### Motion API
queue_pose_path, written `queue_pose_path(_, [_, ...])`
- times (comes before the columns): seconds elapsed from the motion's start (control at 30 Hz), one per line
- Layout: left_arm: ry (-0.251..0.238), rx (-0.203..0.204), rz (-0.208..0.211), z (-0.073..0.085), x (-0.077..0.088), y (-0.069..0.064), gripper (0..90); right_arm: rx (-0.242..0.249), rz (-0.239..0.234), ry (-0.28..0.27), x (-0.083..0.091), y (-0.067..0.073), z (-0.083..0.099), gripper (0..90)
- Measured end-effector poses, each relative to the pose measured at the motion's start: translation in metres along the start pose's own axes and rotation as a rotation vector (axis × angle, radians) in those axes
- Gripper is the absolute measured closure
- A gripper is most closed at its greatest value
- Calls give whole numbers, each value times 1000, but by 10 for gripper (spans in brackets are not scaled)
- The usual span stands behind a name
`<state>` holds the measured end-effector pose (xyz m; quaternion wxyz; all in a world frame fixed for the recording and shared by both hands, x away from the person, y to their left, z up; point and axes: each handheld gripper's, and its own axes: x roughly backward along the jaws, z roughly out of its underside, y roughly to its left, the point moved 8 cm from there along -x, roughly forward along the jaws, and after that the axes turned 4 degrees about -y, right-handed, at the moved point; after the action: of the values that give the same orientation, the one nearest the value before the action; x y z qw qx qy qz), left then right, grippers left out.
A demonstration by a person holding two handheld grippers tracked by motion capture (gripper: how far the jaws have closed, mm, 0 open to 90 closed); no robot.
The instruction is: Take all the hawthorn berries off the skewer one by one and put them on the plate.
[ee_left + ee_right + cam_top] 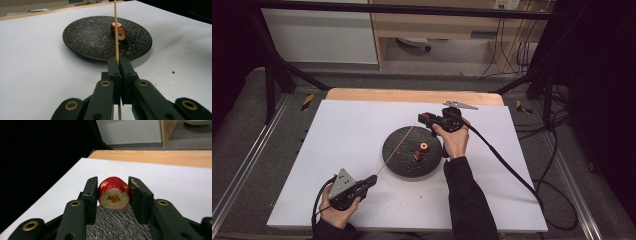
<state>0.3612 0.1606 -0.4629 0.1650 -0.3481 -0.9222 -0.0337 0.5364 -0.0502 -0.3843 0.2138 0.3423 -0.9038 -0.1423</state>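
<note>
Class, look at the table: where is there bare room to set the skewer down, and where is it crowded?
Free: the white sheet left of the black plate, up to the table's left edge, and the strip between the plate and the near edge. Crowded: the plate, holding two fruit pieces, with the skewer slanting over it from the left gripper towards the right gripper, which clamps a third piece.

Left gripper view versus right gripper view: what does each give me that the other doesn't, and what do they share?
Left gripper view: the left tool shut on a wooden skewer that points over two red fruit pieces lying on the plate. Right gripper view: the right tool clamped on a red fruit piece, cored cut face toward the camera, with the table's wooden edge behind. Both: the dark textured plate and white tabletop.
</note>
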Motion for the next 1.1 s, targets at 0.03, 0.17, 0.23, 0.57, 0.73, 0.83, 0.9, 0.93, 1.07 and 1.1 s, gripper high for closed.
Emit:
queue_pose_path(0.03, [0, -1, -1, 0, 0, 0, 884, 2, 1, 4, -2, -1, 2, 615])
queue_pose_path(0.17, [-4, 2, -3, 0, 0, 1, 884, 11, 1, 41, -11, -1, 19, 614])
queue_pose_path(0.23, [-4, 2, -4, 0, 0, 1, 884, 13, 0, 63, -17, -1, 29, 614])
queue_pose_path(0.57, [-2, 4, -3, 0, 0, 2, 884, 52, 12, 198, -43, -3, 84, 614])
queue_pose_path(0.73, [1, 2, -5, 0, -1, 1, 884, 69, 14, 231, -48, -5, 97, 613])
queue_pose_path(0.83, [3, 4, -5, 1, -1, 2, 884, 81, 21, 243, -50, -7, 103, 612])
queue_pose_path(0.9, [6, 4, -5, 1, -1, 2, 884, 92, 22, 253, -52, -7, 107, 611])
queue_pose_path(0.93, [6, 6, -5, 1, -1, 2, 884, 93, 22, 259, -52, -7, 109, 609])
queue_pose_path(1.07, [8, 5, -4, 2, -2, 2, 884, 111, 27, 272, -52, -8, 112, 602])
queue_pose_path(1.1, [8, 4, -5, 1, -2, 2, 884, 117, 24, 267, -51, -8, 111, 595])
